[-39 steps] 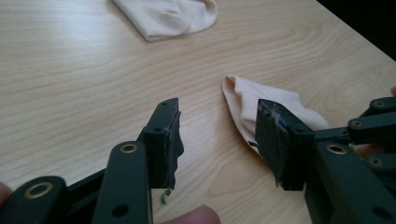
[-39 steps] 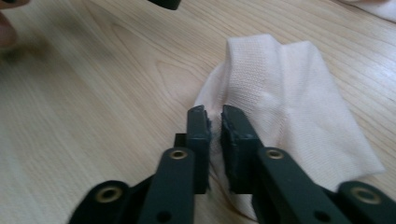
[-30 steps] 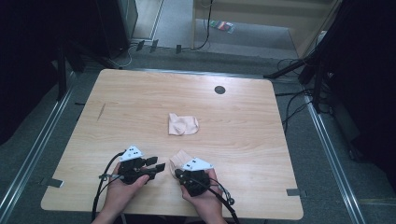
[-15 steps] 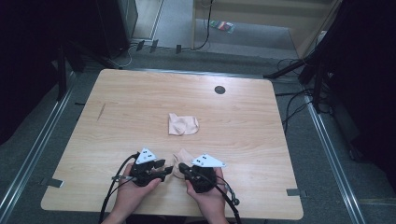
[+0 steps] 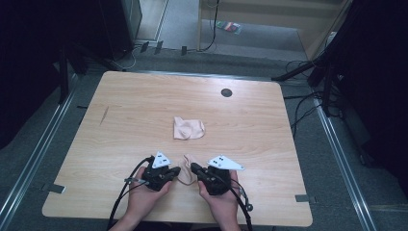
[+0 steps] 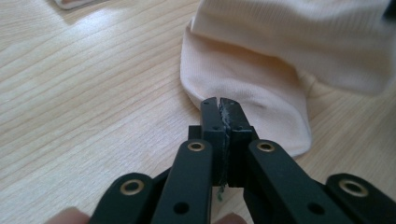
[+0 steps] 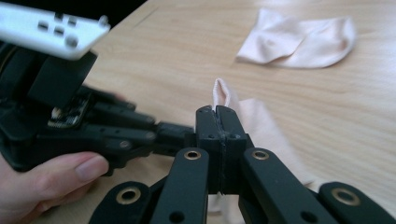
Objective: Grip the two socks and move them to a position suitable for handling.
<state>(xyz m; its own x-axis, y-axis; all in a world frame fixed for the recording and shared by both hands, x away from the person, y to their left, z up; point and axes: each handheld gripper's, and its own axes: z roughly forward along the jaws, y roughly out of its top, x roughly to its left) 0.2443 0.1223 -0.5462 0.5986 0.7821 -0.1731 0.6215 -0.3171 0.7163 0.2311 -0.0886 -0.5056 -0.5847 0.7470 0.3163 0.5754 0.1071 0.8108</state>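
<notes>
Near sock (image 5: 185,169) soft, light, limp, will sag. Left gripper (image 5: 174,172) jaws just closed, pinching hem; right gripper (image 5: 195,168) jaws pinching opposite edge. Hold hems.

Ribbed cloth sock (image 6: 261,88) (matt), wood-grain table (image 5: 144,106)

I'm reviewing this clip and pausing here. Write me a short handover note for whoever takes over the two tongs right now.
Left tongs: jaws have just closed, pinching the near edge of the near sock.
Right tongs: shut on the same sock, a fold of fabric standing up between the jaws in the right gripper view.
Things: the near sock lies between both tongs at the table's front edge; the second sock lies crumpled mid-table, untouched.
Done: both grips on the near sock.
Left: probably spreading or folding it, then handling the second sock; which of these is intended can't be told.
</notes>
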